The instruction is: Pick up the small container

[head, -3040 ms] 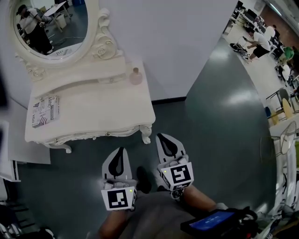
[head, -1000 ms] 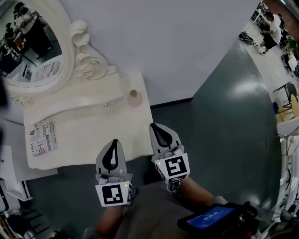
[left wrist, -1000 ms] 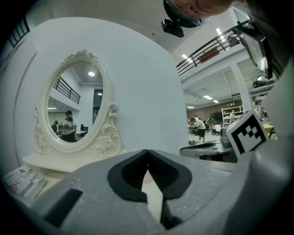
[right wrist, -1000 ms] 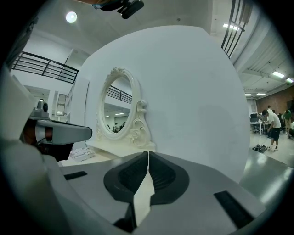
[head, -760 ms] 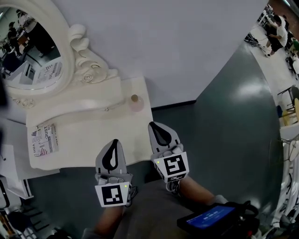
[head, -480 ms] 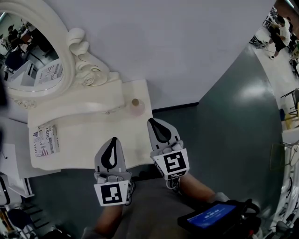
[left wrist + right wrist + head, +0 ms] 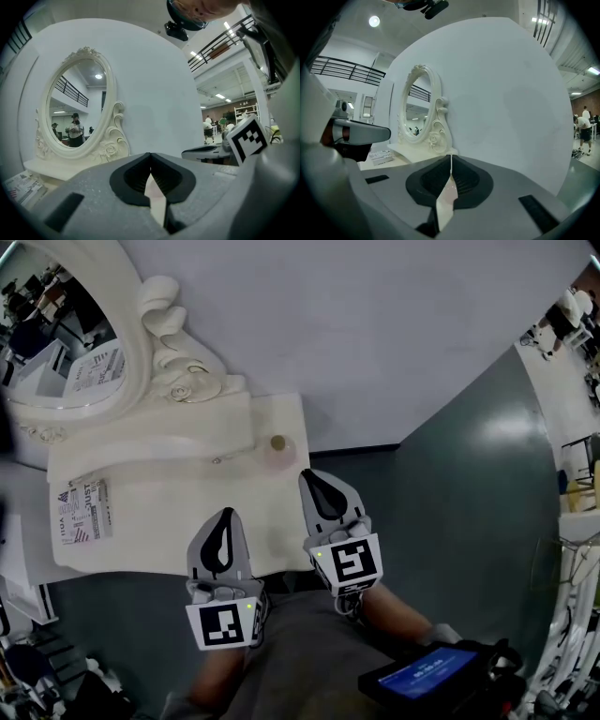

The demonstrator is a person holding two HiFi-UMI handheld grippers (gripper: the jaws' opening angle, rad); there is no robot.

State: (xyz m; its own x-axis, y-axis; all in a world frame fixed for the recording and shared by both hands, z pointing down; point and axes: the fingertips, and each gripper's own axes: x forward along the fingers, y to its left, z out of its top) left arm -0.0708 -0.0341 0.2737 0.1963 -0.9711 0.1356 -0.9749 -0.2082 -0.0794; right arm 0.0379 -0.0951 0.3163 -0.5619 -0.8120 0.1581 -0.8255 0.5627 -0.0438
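Note:
The small container [image 7: 277, 448], a pale pink jar with a tan cap, stands at the back right corner of the white dressing table [image 7: 169, 507]. My right gripper [image 7: 313, 476] is shut and empty, its tips just short of the container, a little to its right. Over the table's front edge is my left gripper [image 7: 223, 517], also shut with nothing in it. In the left gripper view the closed gripper [image 7: 150, 155] points at the wall beside the mirror. In the right gripper view the gripper [image 7: 451, 157] points at the table's right end; the container is hidden behind the jaws.
An oval mirror [image 7: 56, 324] in a carved white frame stands at the table's back left. A printed booklet [image 7: 80, 512] lies at the table's left end. A white wall [image 7: 375, 334] runs behind the table, grey floor [image 7: 469, 512] to the right. A dark handheld screen [image 7: 431, 676] is at the lower right.
Both grippers have come forward from over the floor to over the table's front part, and the right one has drawn closer to the container. Both have stayed shut.

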